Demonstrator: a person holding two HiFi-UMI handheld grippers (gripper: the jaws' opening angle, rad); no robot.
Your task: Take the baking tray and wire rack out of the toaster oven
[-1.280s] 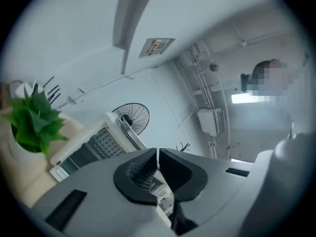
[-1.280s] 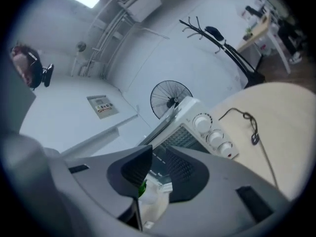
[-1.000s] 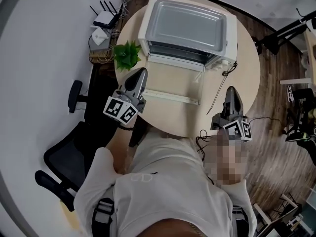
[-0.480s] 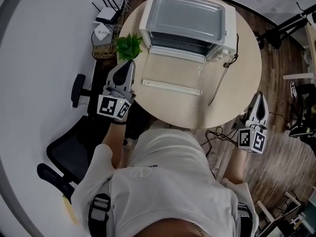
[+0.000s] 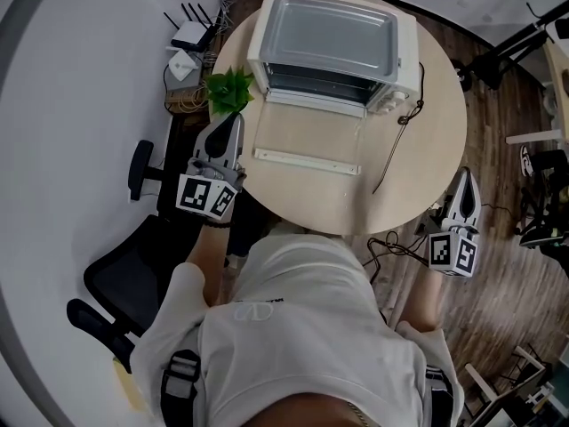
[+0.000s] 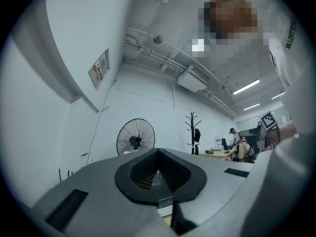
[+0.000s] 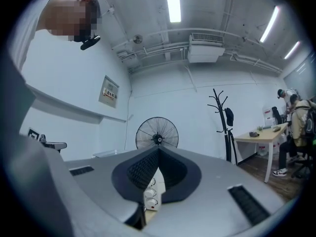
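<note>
**Both tools closed and empty, clear of the oven**

We see the oven (image 5: 404,60) at the far side of the round bench (image 5: 436,140). Its glass door (image 5: 311,132) is folded down flat towards us, with the handle (image 5: 307,161) at the near edge. A grey tray (image 5: 329,34) lies on the oven's top. The oven's mouth is dark, and we cannot tell whether the rack sits inside it.

The left tool (image 5: 233,121) is at the bench's left edge, just beside a small green plant (image 5: 229,90) and left of the open door. It touches neither. In the left gripper view its jaws are pressed together with nothing between them (image 6: 157,174).

The right tool (image 5: 468,176) hangs off the bench's right edge over the wooden floor (image 5: 498,265), well apart from the oven. In the right gripper view its jaws also meet with nothing held (image 7: 158,168). Below them the oven's white knobs (image 7: 150,194) show in the distance.

A thin dark cable (image 5: 396,154) trails across the bench to the right of the door. A black chair (image 5: 116,283) stands beside us on the left.
</note>
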